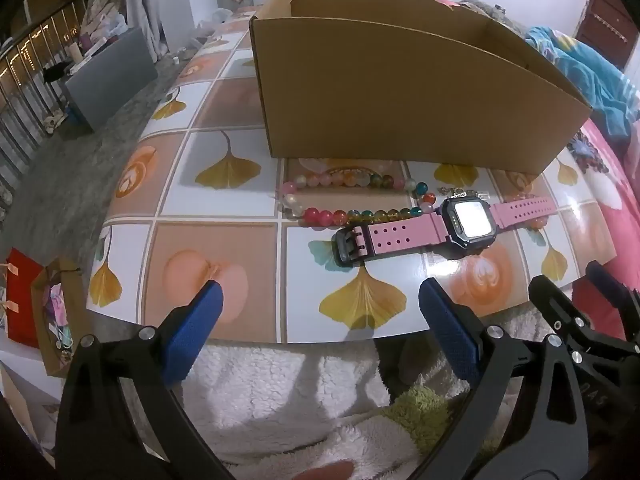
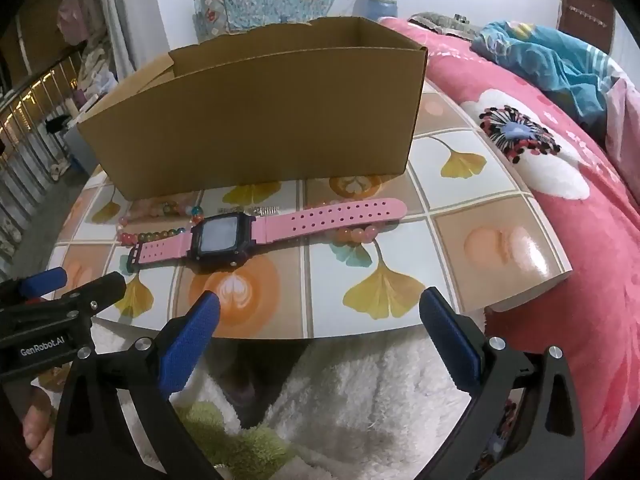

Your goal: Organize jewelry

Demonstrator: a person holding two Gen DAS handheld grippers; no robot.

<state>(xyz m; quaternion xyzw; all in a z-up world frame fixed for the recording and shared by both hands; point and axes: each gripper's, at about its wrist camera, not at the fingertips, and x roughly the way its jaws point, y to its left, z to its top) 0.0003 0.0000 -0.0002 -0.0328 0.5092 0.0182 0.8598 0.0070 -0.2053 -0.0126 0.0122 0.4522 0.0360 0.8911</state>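
Both wrist cameras are looking steeply down, close in, toward the cardboard box [image 1: 400, 92] [image 2: 256, 120] (shared), left view sitting leftward.

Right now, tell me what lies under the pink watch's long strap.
Orange beads peek out from beneath the pink watch strap's far end; how far that bracelet runs under the strap is covered. Elsewhere only the patterned tabletop shows.
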